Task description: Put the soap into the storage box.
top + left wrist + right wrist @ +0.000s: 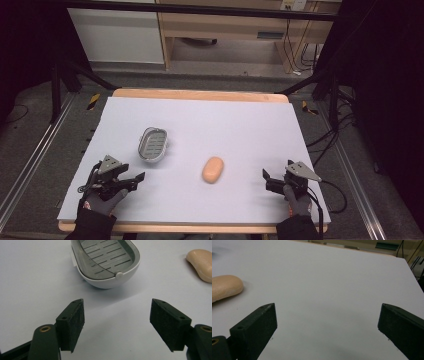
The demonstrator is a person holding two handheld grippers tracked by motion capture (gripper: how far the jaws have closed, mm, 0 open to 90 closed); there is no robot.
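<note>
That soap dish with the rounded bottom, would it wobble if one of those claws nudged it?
Probably. The soap dish sits on a curved white underside, so a nudge may rock or tip it. It looks like thin plastic with a slotted insert, so likely light and apt to slide on the smooth table.

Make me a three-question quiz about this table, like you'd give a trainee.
1. True or false: the soap lies inside the dish.
2. Which gripper is nearer the dish: A) left gripper B) right gripper?
3. What do the left gripper's jaws hold?

Key: 1. False; it lies on the table, apart from the dish. 2. A. 3. Nothing; they stand open over bare table.
</note>
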